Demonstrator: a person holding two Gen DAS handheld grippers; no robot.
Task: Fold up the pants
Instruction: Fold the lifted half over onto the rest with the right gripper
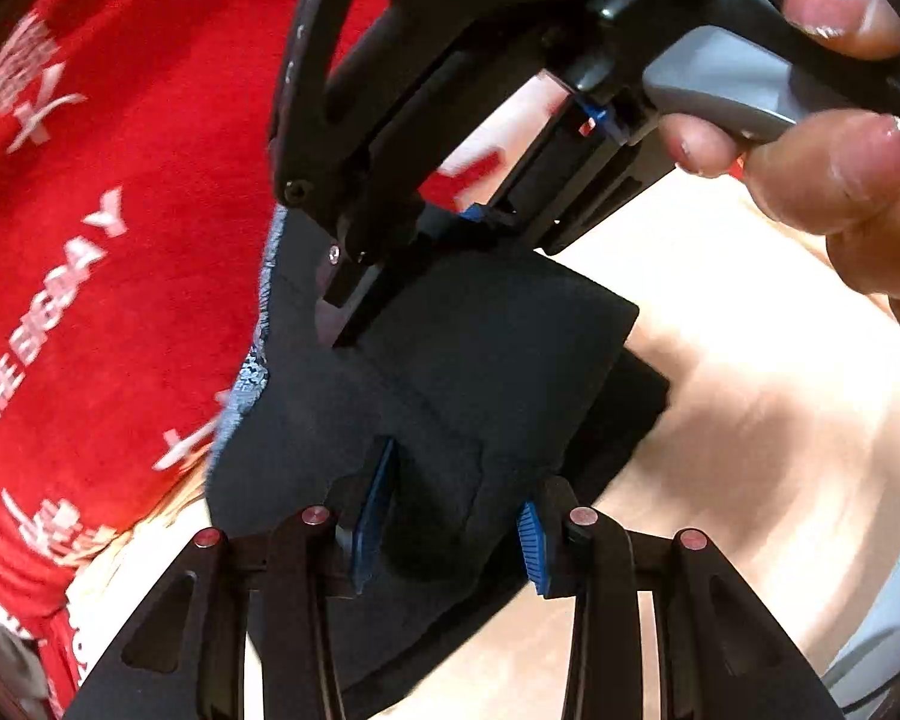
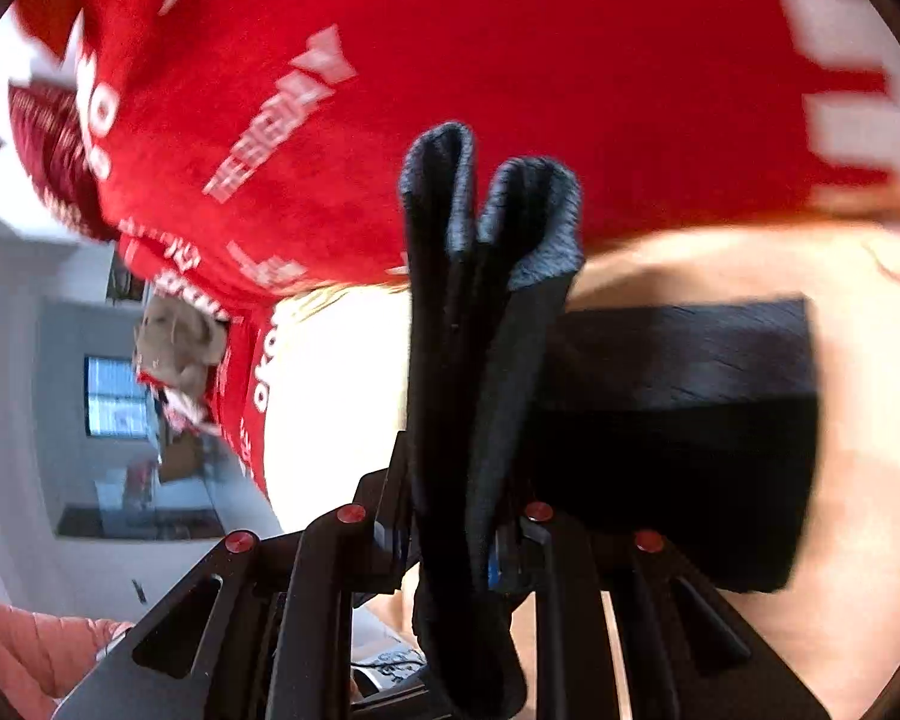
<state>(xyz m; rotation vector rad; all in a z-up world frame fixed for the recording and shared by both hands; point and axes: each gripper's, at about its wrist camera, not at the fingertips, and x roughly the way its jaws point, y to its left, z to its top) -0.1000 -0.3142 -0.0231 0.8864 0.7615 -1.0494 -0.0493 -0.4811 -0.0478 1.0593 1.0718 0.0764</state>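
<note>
Black pants (image 2: 678, 420) mid-fold on a pale wooden table (image 1: 750, 420), 2 grippers at work.

Largest first: red printed cloth (image 1: 120, 210) fills the bkgd, room w/ window beyond, blurred. Pants lie folded on the tabletop, long axis running across the right wrist view; 1 bunched edge rises vertically out of the right gripper (image 2: 468, 531), jaws clamped on it. Left gripper (image 1: 450, 525) hovers directly over the folded stack, blue pads (image 1: 531, 546) spread apart, gripping nothing. Right gripper looks nearer the free edge, so the next fold likely turns on it.
</note>
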